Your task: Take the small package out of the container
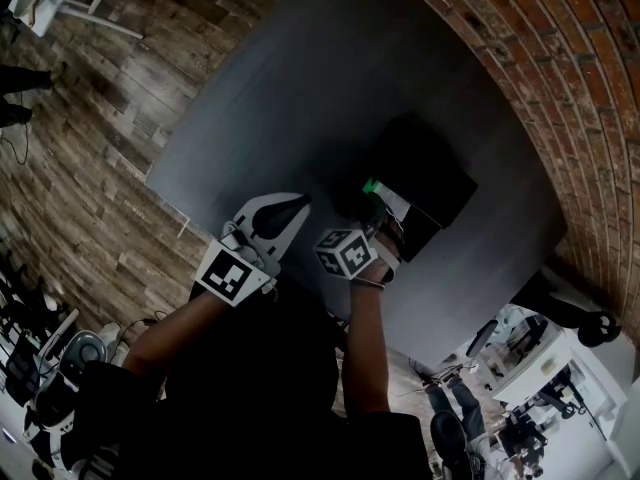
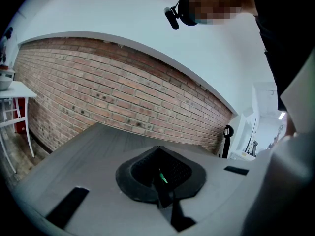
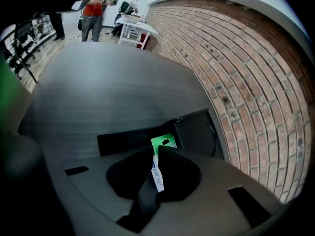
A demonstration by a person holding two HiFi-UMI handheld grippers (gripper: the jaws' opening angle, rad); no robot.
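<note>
No word can be read in full.
- White strip (image 3: 156, 177), pinched between the jaws of the right tongs (image 3: 154, 151): blue print runs along it, too small and blurred to make out.
- Green card (image 3: 164, 142), just past the tong tips: one black mark, no letters legible.
- Right cube (image 1: 347, 253) and left cube (image 1: 232, 273), one on each of the tongs: black-and-white square code patterns, no text.

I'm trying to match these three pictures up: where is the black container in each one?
Head view: black container right of centre on the grey table, on the brick wall side.
Left gripper view: not in it.
Right gripper view: container at centre, just beyond the right gripper.
Shared landmark: the brick wall, in all three.
</note>
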